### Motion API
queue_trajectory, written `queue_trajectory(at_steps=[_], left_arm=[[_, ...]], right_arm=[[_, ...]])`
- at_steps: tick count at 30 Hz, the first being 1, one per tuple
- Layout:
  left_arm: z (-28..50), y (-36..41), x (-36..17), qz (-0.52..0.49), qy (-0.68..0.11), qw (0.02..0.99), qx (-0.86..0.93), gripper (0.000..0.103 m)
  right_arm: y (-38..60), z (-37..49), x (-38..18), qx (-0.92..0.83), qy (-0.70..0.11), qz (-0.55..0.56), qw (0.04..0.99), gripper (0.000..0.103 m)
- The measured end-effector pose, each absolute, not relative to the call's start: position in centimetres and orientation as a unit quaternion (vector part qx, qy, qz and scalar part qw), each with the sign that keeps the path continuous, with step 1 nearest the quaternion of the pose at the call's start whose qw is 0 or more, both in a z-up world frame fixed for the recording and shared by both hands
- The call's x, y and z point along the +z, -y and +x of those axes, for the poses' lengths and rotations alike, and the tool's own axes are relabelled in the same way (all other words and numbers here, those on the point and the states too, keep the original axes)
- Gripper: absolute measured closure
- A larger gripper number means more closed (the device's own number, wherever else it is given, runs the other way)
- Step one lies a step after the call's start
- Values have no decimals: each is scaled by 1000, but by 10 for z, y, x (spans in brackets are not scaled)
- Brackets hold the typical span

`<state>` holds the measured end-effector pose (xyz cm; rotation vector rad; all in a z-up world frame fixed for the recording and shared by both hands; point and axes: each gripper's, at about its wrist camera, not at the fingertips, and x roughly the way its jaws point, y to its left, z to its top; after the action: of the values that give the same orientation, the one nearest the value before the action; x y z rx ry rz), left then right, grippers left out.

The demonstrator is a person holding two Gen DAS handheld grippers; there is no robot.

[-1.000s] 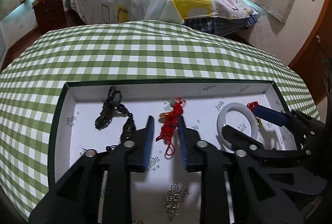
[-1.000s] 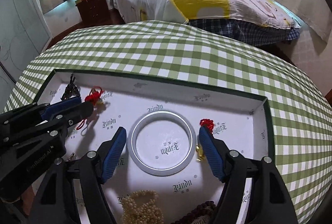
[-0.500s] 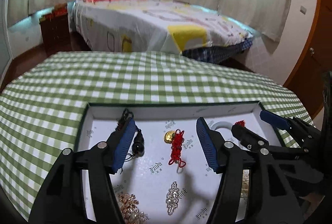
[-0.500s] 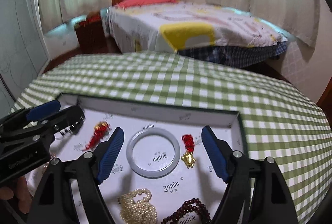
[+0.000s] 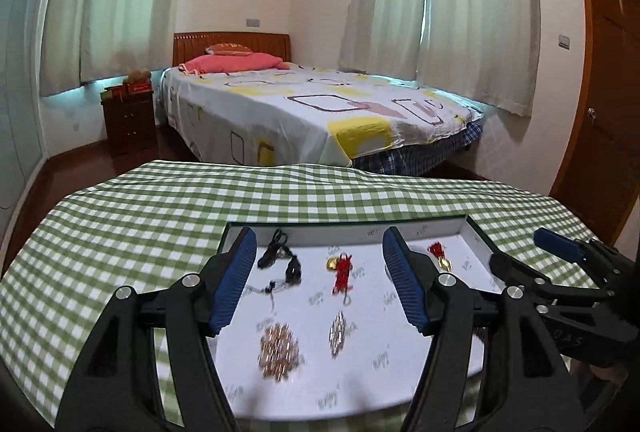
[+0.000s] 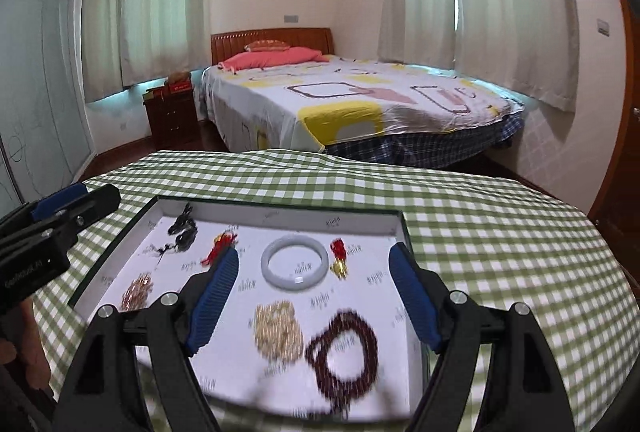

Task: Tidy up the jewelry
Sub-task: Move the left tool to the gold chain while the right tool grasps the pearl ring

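Note:
A shallow white-lined tray [image 6: 362, 220] with a dark green rim sits on the green checked table. In it lie a white bangle [image 6: 295, 266], a red-and-gold charm [image 6: 339, 259], a red knotted cord [image 5: 342, 274], a black cord pendant [image 5: 276, 257], a rose-gold chain pile [image 5: 278, 348], a silver brooch [image 5: 337, 329], a pearl strand [image 6: 279, 330] and a dark red bead bracelet [image 6: 343, 352]. My left gripper [image 5: 318, 280] is open and empty above the tray's left half. My right gripper [image 6: 314, 298] is open and empty above the right half.
The checked tablecloth [image 5: 120, 232] surrounds the tray on all sides. A bed [image 5: 312, 112] and a wooden nightstand [image 5: 130, 120] stand beyond the table's far edge. A wooden door [image 5: 600, 92] is at the right.
Both grippers have pulled back and risen from the tray, and the views have tilted up to the room. The left jaws have opened wider. More of the jewelry shows.

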<state>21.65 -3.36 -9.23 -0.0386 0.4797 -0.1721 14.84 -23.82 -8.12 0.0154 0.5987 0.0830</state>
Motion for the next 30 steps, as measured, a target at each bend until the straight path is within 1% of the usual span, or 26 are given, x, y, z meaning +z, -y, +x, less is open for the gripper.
queue_trajectory(at_steps=[5, 14, 24, 27, 29, 30], left_arm=[[190, 31, -99, -20, -242, 967, -79, 39], [151, 22, -119, -24, -261, 963, -69, 39], [126, 15, -146, -22, -292, 955, -56, 39], [125, 12, -153, -27, -306, 950, -52, 39], [126, 10, -156, -30, -313, 948, -49, 39], [127, 11, -156, -32, -314, 948, -49, 39]], right_arm=[[239, 114, -89, 35, -286, 3, 958, 28], [250, 73, -114, 14, -300, 6, 954, 28], [261, 62, -141, 7, -333, 19, 943, 28], [262, 65, -145, 7, -347, 19, 938, 36], [262, 69, -148, 7, -362, 16, 932, 44], [263, 72, -150, 6, -372, 19, 928, 45]])
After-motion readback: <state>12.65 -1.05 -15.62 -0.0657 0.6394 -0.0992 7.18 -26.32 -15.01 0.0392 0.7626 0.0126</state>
